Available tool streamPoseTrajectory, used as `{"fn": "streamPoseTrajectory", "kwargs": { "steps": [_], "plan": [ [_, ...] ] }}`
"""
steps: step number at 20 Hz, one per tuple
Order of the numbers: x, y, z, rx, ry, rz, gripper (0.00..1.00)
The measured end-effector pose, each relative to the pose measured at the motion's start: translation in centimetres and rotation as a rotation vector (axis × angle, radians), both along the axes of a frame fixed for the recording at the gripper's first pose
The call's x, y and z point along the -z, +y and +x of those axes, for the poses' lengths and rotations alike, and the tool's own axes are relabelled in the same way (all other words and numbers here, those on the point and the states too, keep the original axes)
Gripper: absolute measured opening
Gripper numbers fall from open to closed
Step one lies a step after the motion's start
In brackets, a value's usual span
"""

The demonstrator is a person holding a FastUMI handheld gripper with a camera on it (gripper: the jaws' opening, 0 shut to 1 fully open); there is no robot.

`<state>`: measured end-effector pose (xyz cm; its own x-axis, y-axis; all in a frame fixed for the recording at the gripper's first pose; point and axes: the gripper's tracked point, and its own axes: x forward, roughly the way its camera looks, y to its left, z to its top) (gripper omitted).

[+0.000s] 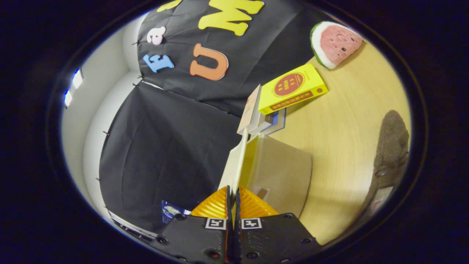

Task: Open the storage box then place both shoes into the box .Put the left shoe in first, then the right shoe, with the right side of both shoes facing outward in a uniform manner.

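Note:
My gripper (233, 200) is shut on the thin edge of the storage box's lid (236, 161), which stands lifted and seen edge-on, running straight ahead from the fingertips. The beige cardboard storage box (278, 172) sits just right of the lid on the wooden table (340, 128). The view is rolled, so the table appears tilted. A brown fuzzy shoe (390, 154) lies on the table to the right of the box, partly cut off from sight.
Beyond the box lies a stack of books topped by a yellow book (293, 88). A watermelon-slice plush (335, 42) rests farther back on the table. The black cloth wall hangs to the left of the lid.

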<state>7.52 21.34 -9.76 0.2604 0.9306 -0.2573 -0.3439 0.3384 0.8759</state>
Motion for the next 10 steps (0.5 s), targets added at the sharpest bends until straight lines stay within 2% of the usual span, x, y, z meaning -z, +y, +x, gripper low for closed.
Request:
{"fn": "streamPoseTrajectory", "kwargs": {
  "steps": [4,10],
  "plan": [
    [-4.8,2.2,-1.0,0.005,-0.037,0.036,0.01],
    [-10.3,8.3,-3.3,-0.001,-0.109,0.073,0.01]
  ]
}}
